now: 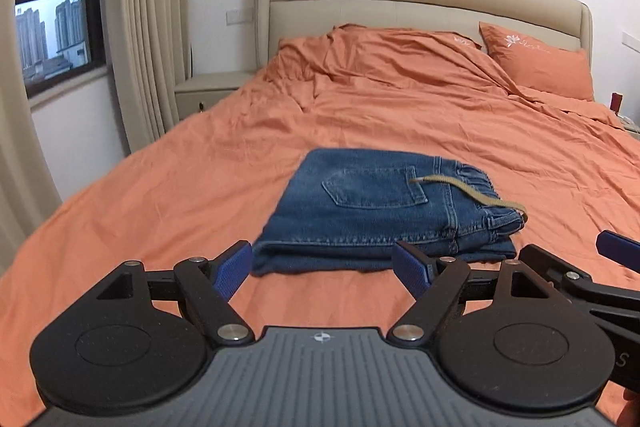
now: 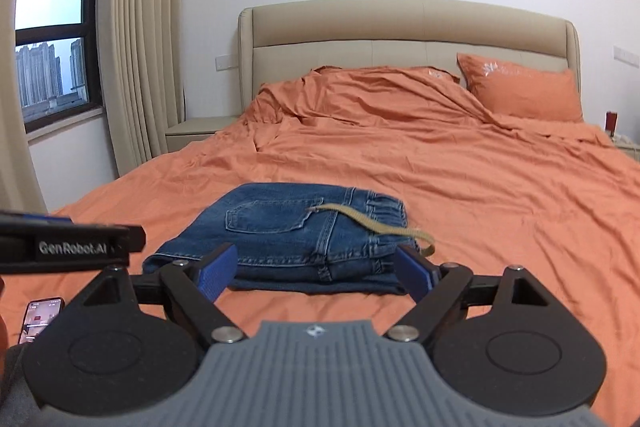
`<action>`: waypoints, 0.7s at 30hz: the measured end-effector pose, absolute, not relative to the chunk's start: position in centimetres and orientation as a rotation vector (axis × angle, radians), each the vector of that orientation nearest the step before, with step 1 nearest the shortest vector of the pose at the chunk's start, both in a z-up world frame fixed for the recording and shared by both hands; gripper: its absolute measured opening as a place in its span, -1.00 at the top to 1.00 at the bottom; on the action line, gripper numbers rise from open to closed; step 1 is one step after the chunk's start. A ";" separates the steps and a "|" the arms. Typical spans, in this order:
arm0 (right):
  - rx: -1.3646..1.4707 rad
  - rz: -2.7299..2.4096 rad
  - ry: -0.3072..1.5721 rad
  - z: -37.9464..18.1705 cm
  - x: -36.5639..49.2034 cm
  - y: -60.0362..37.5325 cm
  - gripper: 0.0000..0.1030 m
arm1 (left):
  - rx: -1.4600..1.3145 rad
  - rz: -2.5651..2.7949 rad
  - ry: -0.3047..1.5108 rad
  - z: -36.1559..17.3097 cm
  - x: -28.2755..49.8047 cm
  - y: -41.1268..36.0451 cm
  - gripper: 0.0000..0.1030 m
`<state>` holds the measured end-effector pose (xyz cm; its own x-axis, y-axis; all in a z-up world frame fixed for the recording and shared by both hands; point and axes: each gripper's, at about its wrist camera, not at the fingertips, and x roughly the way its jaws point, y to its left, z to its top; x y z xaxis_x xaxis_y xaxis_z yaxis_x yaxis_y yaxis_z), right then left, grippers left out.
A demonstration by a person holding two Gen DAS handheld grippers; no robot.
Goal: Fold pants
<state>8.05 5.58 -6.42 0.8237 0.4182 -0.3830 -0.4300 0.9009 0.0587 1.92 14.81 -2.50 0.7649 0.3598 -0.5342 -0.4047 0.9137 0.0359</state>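
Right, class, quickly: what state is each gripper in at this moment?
Left gripper: jaws open, holding nothing, short of the folded jeans.
Right gripper: jaws open, holding nothing, also short of the jeans.

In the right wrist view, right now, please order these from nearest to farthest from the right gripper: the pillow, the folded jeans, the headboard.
1. Folded jeans: on the sheet just ahead of the open right gripper.
2. Pillow: far right, at the head of the bed.
3. Headboard: behind the pillow, against the wall.
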 end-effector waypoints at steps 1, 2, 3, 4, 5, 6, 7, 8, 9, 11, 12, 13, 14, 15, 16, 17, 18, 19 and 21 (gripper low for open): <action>-0.026 0.448 0.404 -6.7 8.2 5.6 -0.58 | -0.089 0.415 0.562 -2.8 2.0 14.9 -0.80; -0.024 0.445 0.415 -7.0 8.4 5.7 -0.58 | -0.093 0.415 0.562 -3.1 2.0 14.8 -0.80; -0.024 0.441 0.428 -7.3 8.6 5.8 -0.58 | -0.096 0.413 0.564 -3.4 1.9 14.7 -0.80; -0.020 0.436 0.440 -7.6 8.7 5.8 -0.58 | -0.097 0.411 0.569 -3.7 2.0 14.6 -0.80; -0.016 0.434 0.451 -7.8 8.8 5.9 -0.58 | -0.099 0.411 0.573 -3.9 2.0 14.6 -0.80; -0.013 0.436 0.462 -8.1 9.1 6.0 -0.58 | -0.104 0.408 0.579 -4.1 2.1 14.7 -0.80; -0.014 0.438 0.472 -8.3 9.3 6.1 -0.58 | -0.108 0.407 0.588 -4.3 2.3 14.8 -0.80; -0.018 0.437 0.478 -8.5 9.4 6.1 -0.58 | -0.111 0.408 0.601 -4.5 2.4 14.8 -0.80; -0.024 0.436 0.483 -8.6 9.5 6.2 -0.58 | -0.114 0.410 0.611 -4.6 2.5 14.8 -0.80; -0.029 0.441 0.493 -8.8 9.8 6.3 -0.58 | -0.130 0.406 0.613 -4.8 2.6 15.0 -0.80; -0.027 0.444 0.497 -8.9 9.9 6.4 -0.58 | -0.138 0.405 0.611 -4.8 2.5 15.0 -0.80; -0.025 0.445 0.500 -9.0 9.9 6.4 -0.58 | -0.142 0.407 0.610 -4.7 2.4 15.1 -0.80; -0.022 0.447 0.501 -9.0 9.9 6.3 -0.59 | -0.143 0.407 0.611 -4.7 2.4 15.1 -0.80; -0.020 0.449 0.503 -9.1 10.0 6.3 -0.58 | -0.141 0.409 0.611 -4.7 2.4 15.1 -0.80; -0.019 0.451 0.503 -9.1 10.0 6.3 -0.59 | -0.136 0.413 0.611 -4.7 2.4 15.1 -0.80; -0.019 0.454 0.502 -9.1 9.9 6.2 -0.59 | -0.132 0.415 0.611 -4.7 2.3 15.1 -0.80; -0.019 0.455 0.501 -9.1 9.9 6.2 -0.59 | -0.128 0.418 0.611 -4.6 2.3 15.0 -0.80; -0.018 0.456 0.500 -9.1 9.9 6.2 -0.59 | -0.124 0.423 0.610 -4.5 2.3 14.9 -0.80; -0.018 0.457 0.499 -9.0 9.8 6.1 -0.59 | -0.118 0.424 0.613 -4.5 2.4 14.8 -0.80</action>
<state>9.84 6.05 -9.02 0.7796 0.4189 -0.4656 -0.4274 0.8992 0.0935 2.40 14.81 -4.48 0.7354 0.3505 -0.5799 -0.4194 0.9077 0.0168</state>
